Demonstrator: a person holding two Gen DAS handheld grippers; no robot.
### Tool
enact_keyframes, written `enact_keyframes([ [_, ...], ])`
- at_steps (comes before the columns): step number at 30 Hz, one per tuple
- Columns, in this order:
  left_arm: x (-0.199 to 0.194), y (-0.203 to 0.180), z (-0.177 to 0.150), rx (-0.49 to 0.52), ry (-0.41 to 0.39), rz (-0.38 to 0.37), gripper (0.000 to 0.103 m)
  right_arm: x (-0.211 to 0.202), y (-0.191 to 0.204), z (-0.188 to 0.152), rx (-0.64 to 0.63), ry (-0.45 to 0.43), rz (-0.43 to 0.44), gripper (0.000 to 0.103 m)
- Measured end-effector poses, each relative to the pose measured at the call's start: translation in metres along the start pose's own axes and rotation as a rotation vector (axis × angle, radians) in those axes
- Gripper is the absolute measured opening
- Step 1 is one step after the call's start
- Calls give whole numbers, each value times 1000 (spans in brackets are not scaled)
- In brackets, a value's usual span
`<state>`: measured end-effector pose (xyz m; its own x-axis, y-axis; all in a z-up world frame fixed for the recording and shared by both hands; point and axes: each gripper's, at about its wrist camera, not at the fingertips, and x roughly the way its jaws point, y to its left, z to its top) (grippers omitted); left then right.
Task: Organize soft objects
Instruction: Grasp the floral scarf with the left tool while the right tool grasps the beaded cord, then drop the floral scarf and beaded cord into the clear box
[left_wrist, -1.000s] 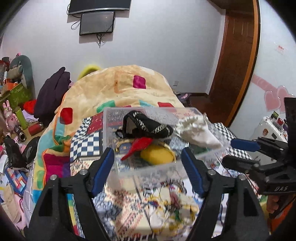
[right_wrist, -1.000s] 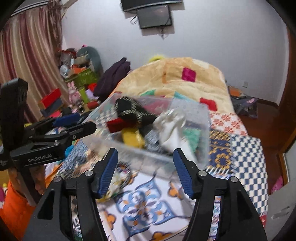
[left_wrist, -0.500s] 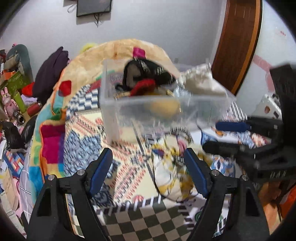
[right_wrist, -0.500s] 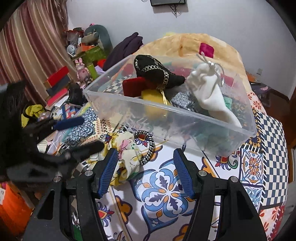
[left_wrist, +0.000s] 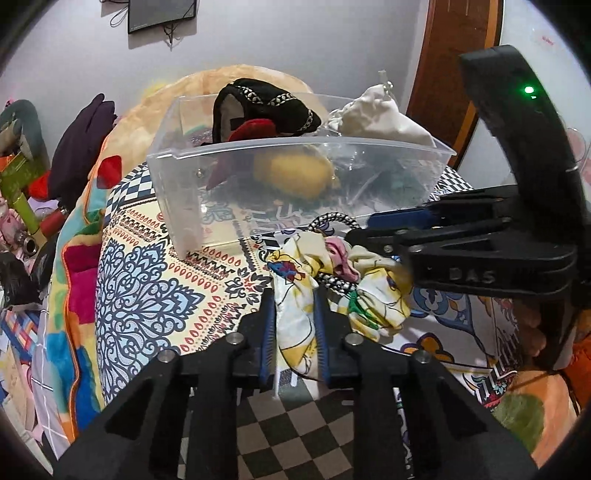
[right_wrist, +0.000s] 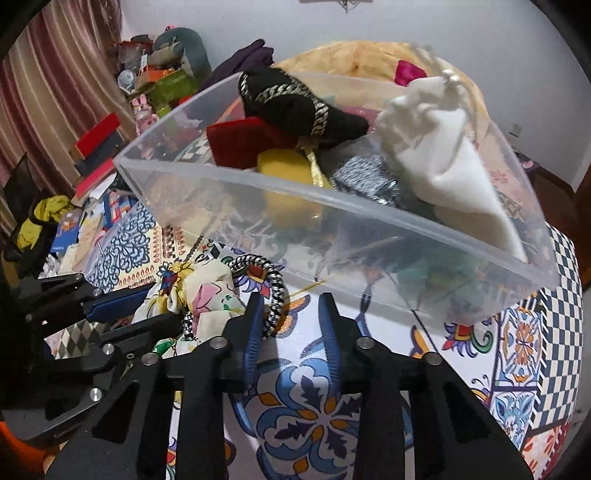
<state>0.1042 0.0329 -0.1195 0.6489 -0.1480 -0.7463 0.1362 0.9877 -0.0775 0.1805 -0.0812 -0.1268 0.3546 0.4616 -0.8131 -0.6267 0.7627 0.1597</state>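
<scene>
A yellow floral cloth bag (left_wrist: 332, 284) with a black-and-white braided rope handle (left_wrist: 334, 221) lies on the patterned bed cover just before a clear plastic bin (left_wrist: 295, 184). My left gripper (left_wrist: 294, 328) is shut on the bag's near corner. My right gripper (right_wrist: 291, 325) has its jaws narrowed beside the rope handle (right_wrist: 275, 291), with nothing between them; in the left wrist view (left_wrist: 373, 230) its tips sit at the bag's far side. The bin (right_wrist: 332, 229) holds a black slipper (right_wrist: 295, 103), a white pouch (right_wrist: 443, 147), red and yellow soft things.
The bed is covered with a patterned quilt (right_wrist: 517, 332) and a piled blanket (left_wrist: 92, 221) behind and left. Clutter of toys, boxes and clothes (right_wrist: 92, 147) lies to the left of the bed. A wooden door (left_wrist: 443, 74) stands at the back right.
Both grippers have dropped down and forward to the floral bag before the bin. The left jaws have closed on the bag's corner; the right jaws have narrowed by the rope handle.
</scene>
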Motion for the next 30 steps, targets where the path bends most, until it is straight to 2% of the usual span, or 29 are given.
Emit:
enact_keyframes([
  [2,-1,0,-1,-1,-4,-2,11,-1,3,1,-20,-6,-15,23],
  [5,-2,2,-1,-13,-3,-8,7,0,5,2,-38,-15,-35,11],
  [8,-7,4,0,-22,-14,2,6,-2,1,2,-33,-25,-44,8],
  [16,-40,19,14,-54,-113,46,6,-25,-15,-6,26,-80,-53,7],
  [25,-75,24,41,-75,-248,66,6,-78,-25,-10,56,-215,-31,7],
  [30,-78,26,62,-94,-294,64,6,-104,-24,3,65,-301,-42,7],
])
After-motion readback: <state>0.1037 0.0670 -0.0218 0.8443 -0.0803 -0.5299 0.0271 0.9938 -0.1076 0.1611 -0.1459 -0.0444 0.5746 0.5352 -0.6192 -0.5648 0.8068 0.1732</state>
